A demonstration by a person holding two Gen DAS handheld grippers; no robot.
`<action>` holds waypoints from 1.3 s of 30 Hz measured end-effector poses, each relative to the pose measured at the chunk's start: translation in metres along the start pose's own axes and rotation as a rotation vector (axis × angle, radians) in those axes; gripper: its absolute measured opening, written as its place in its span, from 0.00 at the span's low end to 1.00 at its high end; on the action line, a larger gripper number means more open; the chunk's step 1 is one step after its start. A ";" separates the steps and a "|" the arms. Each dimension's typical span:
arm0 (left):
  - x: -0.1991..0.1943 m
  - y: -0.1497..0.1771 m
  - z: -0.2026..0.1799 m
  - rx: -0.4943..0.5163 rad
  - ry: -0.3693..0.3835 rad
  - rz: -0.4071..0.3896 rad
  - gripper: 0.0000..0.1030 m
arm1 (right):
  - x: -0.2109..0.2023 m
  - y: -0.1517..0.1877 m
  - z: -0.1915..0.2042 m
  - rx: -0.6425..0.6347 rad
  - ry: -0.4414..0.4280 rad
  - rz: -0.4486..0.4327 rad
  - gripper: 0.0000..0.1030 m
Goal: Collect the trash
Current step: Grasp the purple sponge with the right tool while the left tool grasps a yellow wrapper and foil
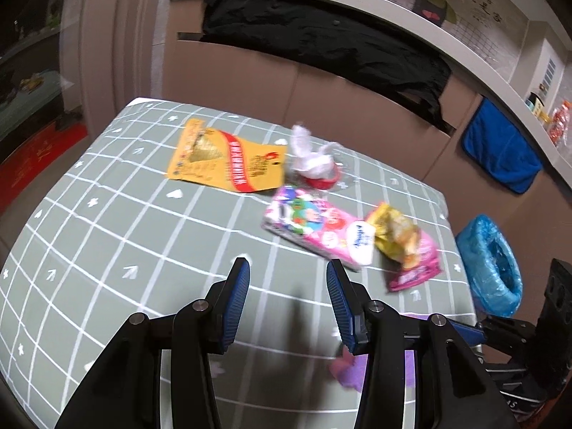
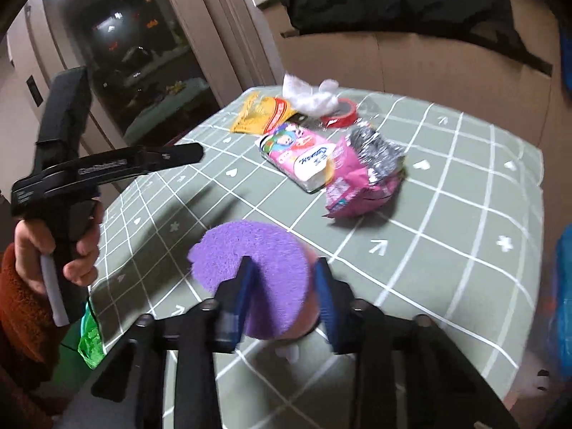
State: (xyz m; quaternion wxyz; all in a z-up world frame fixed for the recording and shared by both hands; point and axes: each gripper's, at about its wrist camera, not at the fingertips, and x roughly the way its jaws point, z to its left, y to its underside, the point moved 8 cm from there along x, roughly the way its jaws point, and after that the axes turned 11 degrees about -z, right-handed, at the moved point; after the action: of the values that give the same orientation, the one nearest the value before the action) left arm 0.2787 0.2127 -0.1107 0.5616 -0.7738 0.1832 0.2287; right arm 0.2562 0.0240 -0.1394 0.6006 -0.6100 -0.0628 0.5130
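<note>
Nearest the right wrist camera, the right gripper (image 2: 284, 268) pinches a round purple sponge (image 2: 250, 261), its blue pads pressing the sponge from both sides just above the tablecloth (image 2: 447, 250). The sponge's front edge sticks out past the fingertips. In the left wrist view the same sponge shows as a blurred purple patch (image 1: 348, 370) low on the cloth, behind the right finger of the left gripper (image 1: 287, 279). That gripper hangs over the table with its jaws spread and nothing between them. A hand (image 2: 53, 250) in a rust-coloured sleeve holds its black handle at the table's left edge.

Farther out on the green checked cloth, well apart from both grippers, lies the remaining litter. A pink tissue pack (image 1: 314, 230) sits near the middle, with a crumpled yellow wrapper (image 1: 395, 234) resting on a pink snack bag (image 1: 416, 268) just beside it. Beyond them lie a flat yellow packet (image 1: 228, 159) and a white crumpled tissue (image 1: 309, 157) on a red tape roll (image 1: 321, 180).

Beside the table's right edge stands a bin lined with a blue bag (image 1: 491, 266).
</note>
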 end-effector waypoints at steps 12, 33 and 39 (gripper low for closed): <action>0.048 -0.014 -0.111 -0.012 0.112 0.082 0.45 | -0.078 0.011 -0.071 0.085 0.146 -0.116 0.19; 0.016 -0.013 -0.061 0.045 0.029 0.017 0.19 | -0.033 0.020 -0.038 -0.055 0.030 0.015 0.58; -0.001 -0.008 -0.030 0.006 0.008 0.002 0.19 | -0.002 0.024 -0.033 -0.150 0.038 0.095 0.60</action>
State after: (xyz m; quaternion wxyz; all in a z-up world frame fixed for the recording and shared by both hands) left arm 0.2867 0.1864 -0.0964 0.5627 -0.7730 0.1871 0.2257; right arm 0.2652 -0.0055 -0.1661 0.5293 -0.6653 -0.0607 0.5230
